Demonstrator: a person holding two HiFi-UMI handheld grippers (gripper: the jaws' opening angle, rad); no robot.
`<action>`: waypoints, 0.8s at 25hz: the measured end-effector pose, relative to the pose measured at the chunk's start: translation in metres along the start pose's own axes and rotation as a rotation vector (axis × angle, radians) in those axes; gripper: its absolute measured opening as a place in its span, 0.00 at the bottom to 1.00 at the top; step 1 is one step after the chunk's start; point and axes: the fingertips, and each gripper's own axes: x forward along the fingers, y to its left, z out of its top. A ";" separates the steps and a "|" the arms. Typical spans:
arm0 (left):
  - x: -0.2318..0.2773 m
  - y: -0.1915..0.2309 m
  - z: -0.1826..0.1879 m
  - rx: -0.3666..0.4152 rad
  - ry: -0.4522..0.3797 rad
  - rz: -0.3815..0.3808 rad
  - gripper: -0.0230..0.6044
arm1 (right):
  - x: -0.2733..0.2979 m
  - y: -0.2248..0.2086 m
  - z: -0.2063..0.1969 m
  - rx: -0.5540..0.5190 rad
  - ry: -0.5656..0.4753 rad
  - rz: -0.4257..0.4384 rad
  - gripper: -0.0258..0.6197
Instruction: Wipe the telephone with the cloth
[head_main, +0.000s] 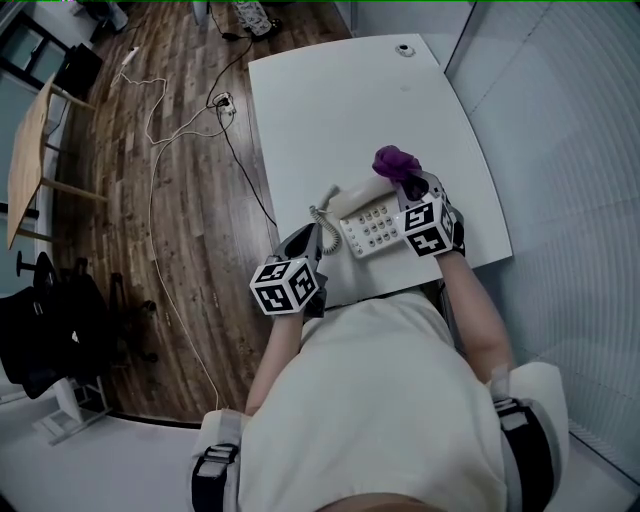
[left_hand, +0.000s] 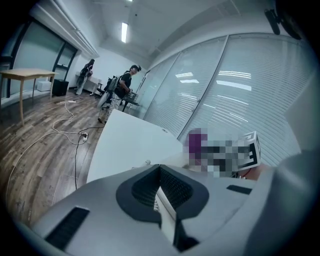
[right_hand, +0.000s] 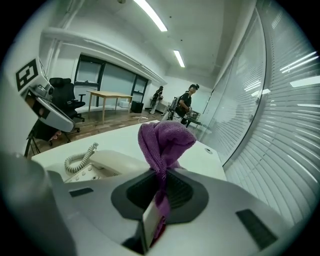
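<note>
Phone (head_main: 372, 228): on worktop (head_main: 330, 110), 6 o'clock edge. Cloth (right_hand: 165, 142): pinched in right gripper (right_hand: 159, 197), phone's 1 o'clock. Left gripper (left_hand: 161, 192): closed, empty, 8 o'clock. Cloth is best dragged flat across phone.

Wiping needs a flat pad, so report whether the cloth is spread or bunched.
Bunched: the purple cloth stands up as a gathered wad, pinched in the right gripper.

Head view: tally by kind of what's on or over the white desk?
telephone: 1
purple cloth: 1
grippers: 2, the left gripper and the right gripper
Total: 4
</note>
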 end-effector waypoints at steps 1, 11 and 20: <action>0.001 0.000 0.000 -0.002 0.001 0.000 0.07 | 0.000 0.000 0.000 0.002 -0.001 0.003 0.11; 0.005 0.002 -0.002 -0.010 0.010 0.003 0.07 | 0.002 0.017 0.011 0.006 -0.034 0.057 0.11; -0.003 0.007 -0.004 -0.016 0.010 0.015 0.07 | 0.003 0.056 0.027 -0.048 -0.065 0.143 0.11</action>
